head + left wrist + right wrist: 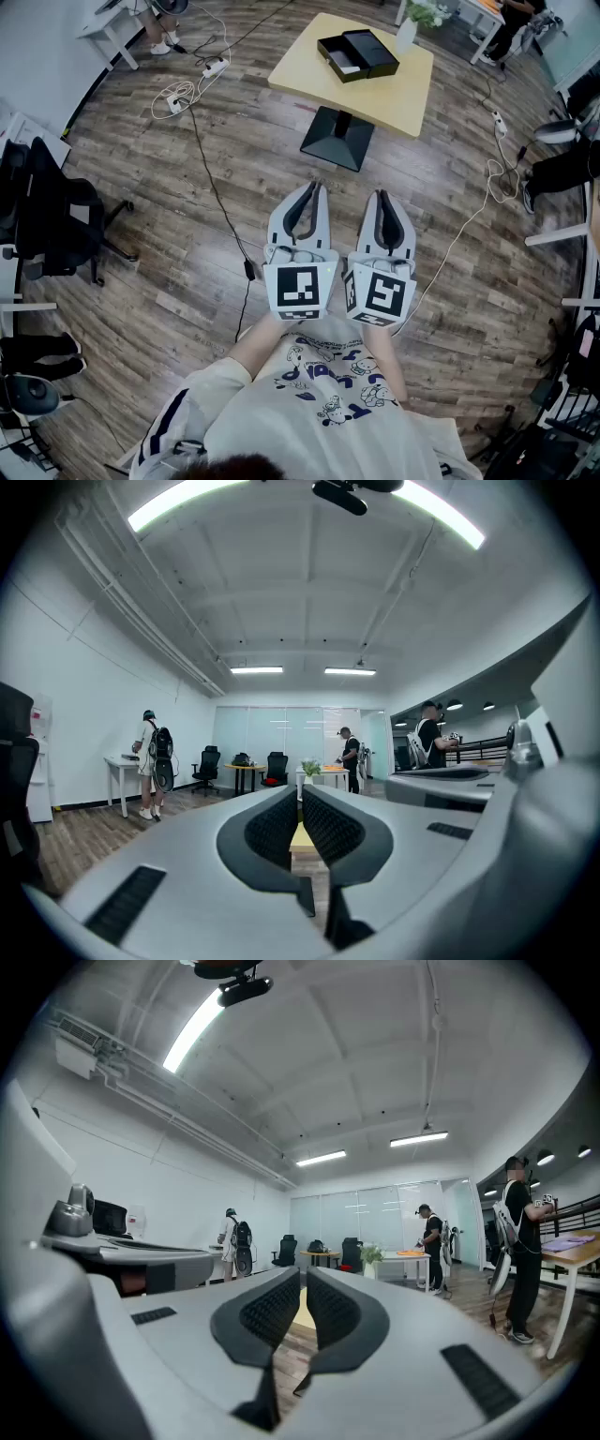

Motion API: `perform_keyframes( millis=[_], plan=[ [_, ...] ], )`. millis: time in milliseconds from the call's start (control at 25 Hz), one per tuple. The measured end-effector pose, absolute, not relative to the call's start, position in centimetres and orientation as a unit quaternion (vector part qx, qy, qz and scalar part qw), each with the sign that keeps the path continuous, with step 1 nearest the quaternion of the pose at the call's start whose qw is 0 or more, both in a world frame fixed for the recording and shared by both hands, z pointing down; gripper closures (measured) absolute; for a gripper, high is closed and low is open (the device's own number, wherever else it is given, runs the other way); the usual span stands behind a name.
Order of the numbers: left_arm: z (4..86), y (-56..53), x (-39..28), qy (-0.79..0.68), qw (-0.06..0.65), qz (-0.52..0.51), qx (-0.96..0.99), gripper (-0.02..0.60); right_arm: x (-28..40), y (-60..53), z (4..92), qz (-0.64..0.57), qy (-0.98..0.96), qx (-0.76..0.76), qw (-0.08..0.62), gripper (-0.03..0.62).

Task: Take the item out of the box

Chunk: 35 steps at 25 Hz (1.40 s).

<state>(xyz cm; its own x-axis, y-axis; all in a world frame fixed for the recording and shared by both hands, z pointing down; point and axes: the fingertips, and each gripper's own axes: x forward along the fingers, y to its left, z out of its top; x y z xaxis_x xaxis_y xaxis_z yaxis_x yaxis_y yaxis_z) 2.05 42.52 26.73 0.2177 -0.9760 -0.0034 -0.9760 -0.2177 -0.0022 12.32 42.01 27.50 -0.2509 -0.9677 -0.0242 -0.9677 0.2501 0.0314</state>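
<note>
Task not yet begun: a person stands well apart from the bench, where the open black box sits, its contents too distant to tell; left claw and right claw, pressed together and empty, must approach, then spread

A wood-plank floor fills the room. At 12 o'clock a yellow surface stands on a black pedestal. Cables trail over the planks from a power strip at 11 o'clock. A black chair sits at 9 o'clock. The walls are white, strip lights run along the ceiling, and a glass partition closes the far end.
</note>
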Motion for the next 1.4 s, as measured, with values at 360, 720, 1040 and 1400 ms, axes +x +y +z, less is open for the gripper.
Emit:
perform_keyframes(
  millis=[360, 720, 1040, 1400],
  plan=[
    [26.8, 42.2, 1.6, 0.626, 0.000, -0.001, -0.780, 0.554, 11.7, 41.7, 27.6, -0.015, -0.794, 0.608, -0.001, 0.551],
    [27.2, 41.3, 0.9, 0.629, -0.005, -0.005, -0.777, 0.554, 11.2, 40.8, 28.0, -0.006, -0.795, 0.606, -0.003, 0.551],
    [27.3, 38.6, 0.7, 0.627, -0.004, -0.009, -0.779, 0.554, 10.9, 38.3, 28.1, -0.005, -0.795, 0.607, -0.006, 0.551],
    [27.0, 33.3, -0.3, 0.622, 0.003, -0.009, -0.783, 0.554, 9.9, 33.0, 28.2, -0.001, -0.792, 0.610, -0.011, 0.551]
  ],
)
